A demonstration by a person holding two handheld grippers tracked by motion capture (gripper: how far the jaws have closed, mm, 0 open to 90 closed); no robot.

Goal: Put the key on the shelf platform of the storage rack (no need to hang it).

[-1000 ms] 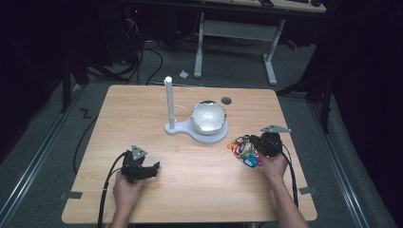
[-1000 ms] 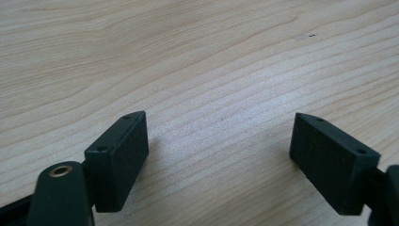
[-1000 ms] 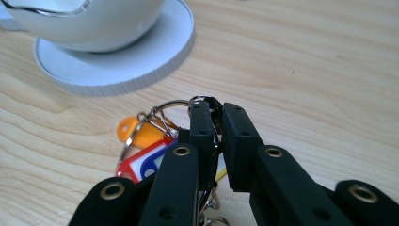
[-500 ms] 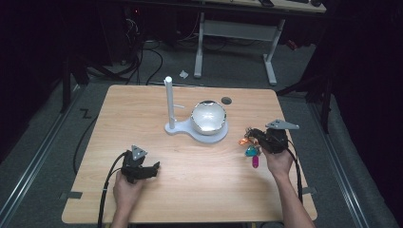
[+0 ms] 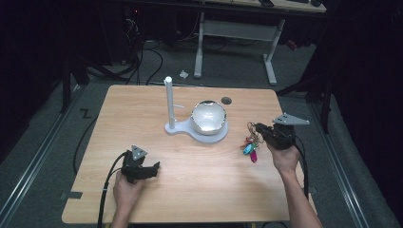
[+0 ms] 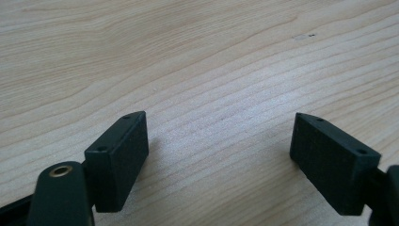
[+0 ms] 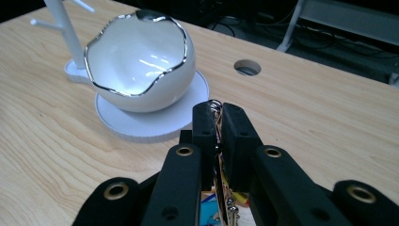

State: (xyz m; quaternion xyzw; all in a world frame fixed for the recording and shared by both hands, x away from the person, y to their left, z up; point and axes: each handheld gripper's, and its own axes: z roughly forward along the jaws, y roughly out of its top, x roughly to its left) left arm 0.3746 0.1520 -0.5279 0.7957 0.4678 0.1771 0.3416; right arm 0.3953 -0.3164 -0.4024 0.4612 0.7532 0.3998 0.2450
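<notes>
Here the right hand-held gripper (image 5: 259,129) clenches the key bunch (image 5: 250,145), which dangles below it (above the table (image 5: 190,190)).

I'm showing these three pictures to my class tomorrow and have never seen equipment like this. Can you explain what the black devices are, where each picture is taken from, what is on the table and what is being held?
The black devices are hand-held grippers: a person holds one in each hand, and each has two jaws that pinch like tongs. The high view looks down from above the person's side of the wooden table. The other two pictures come from small cameras riding on the grippers, looking along their jaws.

On the table stands a white stand with an upright post and a shiny egg-shaped bowl on its round base; the right gripper view shows the bowl close up.

The left gripper rests low near the table with jaws wide open and nothing between them. The right gripper is shut on a bunch of keys with coloured tags, which hangs below it, off the table.
</notes>
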